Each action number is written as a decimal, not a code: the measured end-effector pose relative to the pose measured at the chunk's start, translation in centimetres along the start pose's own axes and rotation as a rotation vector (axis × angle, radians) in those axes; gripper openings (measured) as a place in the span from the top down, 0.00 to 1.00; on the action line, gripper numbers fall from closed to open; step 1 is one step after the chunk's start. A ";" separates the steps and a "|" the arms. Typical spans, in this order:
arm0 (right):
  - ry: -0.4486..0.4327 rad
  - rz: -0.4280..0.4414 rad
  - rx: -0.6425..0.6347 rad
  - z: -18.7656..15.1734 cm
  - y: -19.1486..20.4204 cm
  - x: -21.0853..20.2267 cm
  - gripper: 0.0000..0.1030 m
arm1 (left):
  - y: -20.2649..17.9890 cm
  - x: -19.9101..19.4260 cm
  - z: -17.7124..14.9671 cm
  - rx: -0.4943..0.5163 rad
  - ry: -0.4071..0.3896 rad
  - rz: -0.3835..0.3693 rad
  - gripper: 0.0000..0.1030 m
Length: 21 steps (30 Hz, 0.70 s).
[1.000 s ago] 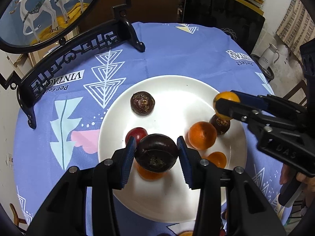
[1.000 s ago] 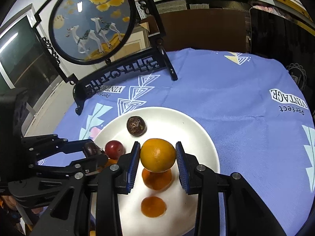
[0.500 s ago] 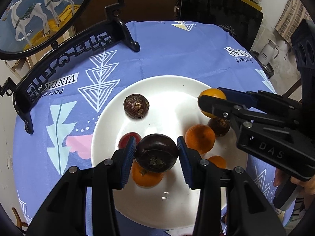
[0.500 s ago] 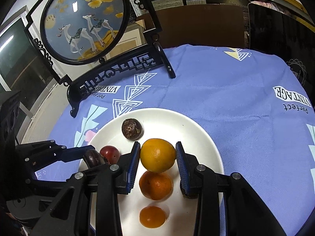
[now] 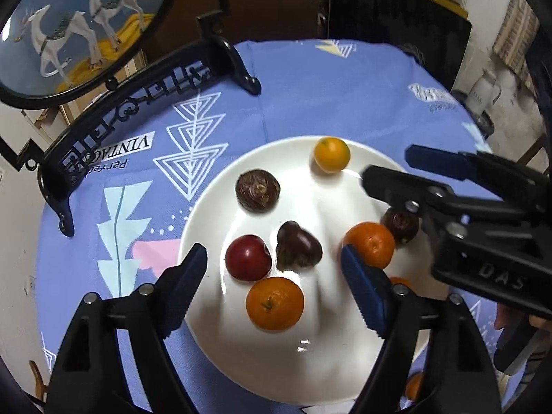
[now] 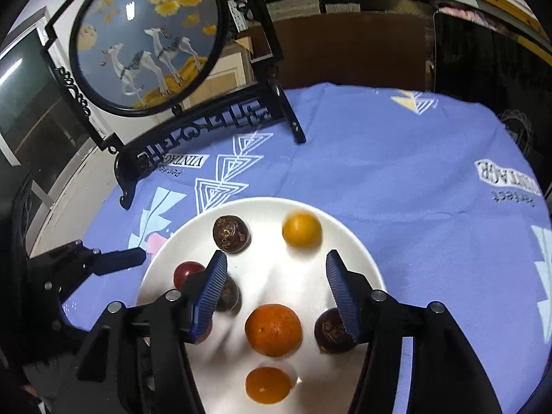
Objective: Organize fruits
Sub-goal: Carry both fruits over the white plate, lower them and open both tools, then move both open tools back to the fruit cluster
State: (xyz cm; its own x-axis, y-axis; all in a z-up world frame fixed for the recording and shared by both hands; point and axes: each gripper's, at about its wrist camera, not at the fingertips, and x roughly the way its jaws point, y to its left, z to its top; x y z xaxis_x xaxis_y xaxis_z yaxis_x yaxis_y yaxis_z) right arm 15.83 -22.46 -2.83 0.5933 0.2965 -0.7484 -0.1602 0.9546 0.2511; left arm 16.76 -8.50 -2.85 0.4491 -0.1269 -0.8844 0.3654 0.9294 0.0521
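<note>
A white plate (image 5: 310, 372) on the blue tablecloth holds several fruits. In the left wrist view my left gripper (image 5: 274, 269) is open over the plate's near half; a dark purple fruit (image 5: 298, 246) lies just beyond it, beside a red fruit (image 5: 247, 258) and an orange (image 5: 275, 303). A yellow-orange fruit (image 5: 332, 154) lies at the plate's far rim. In the right wrist view my right gripper (image 6: 276, 270) is open above the plate (image 6: 348, 238), the yellow-orange fruit (image 6: 301, 230) ahead of it and an orange (image 6: 273, 329) below it.
A black ornate stand (image 5: 145, 93) with a round deer picture (image 6: 145, 41) stands at the table's far left. A brown wrinkled fruit (image 5: 257, 190) and another dark one (image 5: 400, 224) lie on the plate. A dark panel (image 5: 396, 27) and white jug (image 5: 483, 89) are beyond the table.
Both grippers opened. The dark purple fruit dropped from the left gripper onto the plate, and the yellow-orange fruit dropped from the right gripper to the plate's far side.
</note>
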 end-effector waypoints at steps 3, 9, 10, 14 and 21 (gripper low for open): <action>-0.021 0.008 -0.017 -0.1 0.2 -1.8 0.40 | 0.6 -1.3 -0.1 -0.016 -0.025 0.001 0.25; -0.049 0.016 -0.031 -3.1 0.0 -6.8 0.30 | 1.9 -4.4 -1.9 -0.027 -0.064 -0.016 0.23; -0.043 0.019 -0.032 -3.9 -0.1 -7.3 0.29 | 2.2 -4.8 -2.5 -0.031 -0.067 -0.020 0.22; 0.031 0.020 -0.081 -10.3 0.2 -9.6 0.28 | 3.5 -6.4 -6.4 -0.061 -0.059 -0.067 0.22; 0.226 -0.055 -0.246 -21.5 3.1 -9.5 0.28 | 5.1 -7.5 -13.7 -0.120 0.012 -0.095 0.21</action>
State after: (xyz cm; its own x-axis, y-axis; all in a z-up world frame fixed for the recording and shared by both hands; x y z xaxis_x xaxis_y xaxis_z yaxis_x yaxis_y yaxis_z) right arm -7.31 -21.68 -8.11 0.4205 0.2169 -0.8810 -0.3350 0.9395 0.0714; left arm 4.06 1.94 -2.36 0.4074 -0.2133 -0.8880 0.3053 0.9482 -0.0877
